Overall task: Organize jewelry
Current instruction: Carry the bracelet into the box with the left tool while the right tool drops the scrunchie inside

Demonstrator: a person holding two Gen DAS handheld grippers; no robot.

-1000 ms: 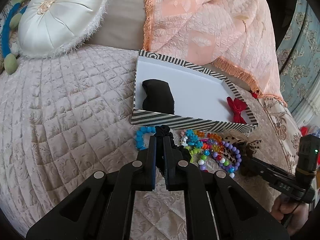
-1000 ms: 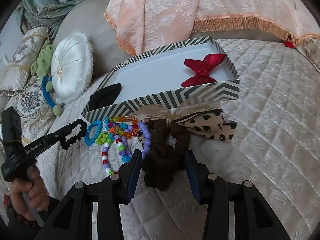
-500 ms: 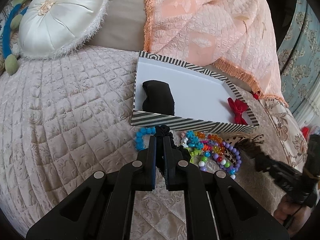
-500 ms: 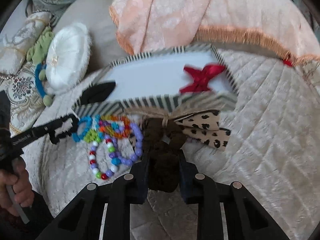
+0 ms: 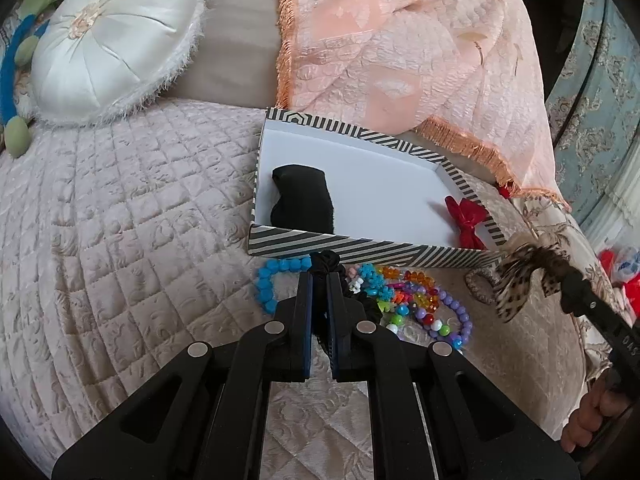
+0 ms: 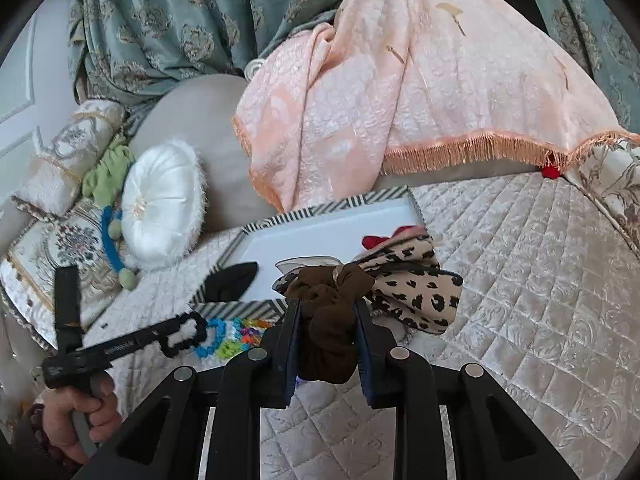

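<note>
A striped box [image 5: 360, 248] [image 6: 248, 304] with a white inside holds a black fabric piece [image 5: 304, 200] [image 6: 234, 280] and a red bow [image 5: 466, 216] [image 6: 384, 238]. Bead bracelets [image 5: 420, 304] [image 6: 224, 336], one blue [image 5: 268, 284], lie on the quilt in front of it. My left gripper [image 5: 319, 276] [image 6: 182, 330] is shut on a black scrunchie [image 5: 326, 262] lying beside the beads. My right gripper [image 6: 324, 308] [image 5: 568, 280] is shut on a brown scrunchie with a leopard-print bow [image 6: 408, 284] [image 5: 520, 276], held above the quilt near the box's right end.
A round white cushion [image 5: 112, 44] [image 6: 162, 204] lies at the back left. A peach fringed blanket [image 5: 400, 48] [image 6: 400, 100] drapes behind the box. Patterned pillows [image 6: 60, 240] are at the far left, curtains [image 6: 168, 20] behind. A beige quilt [image 5: 120, 220] covers the bed.
My right gripper closed on the brown leopard-bow scrunchie and lifted it off the quilt toward the box. My left gripper stayed shut on the black scrunchie in place.
</note>
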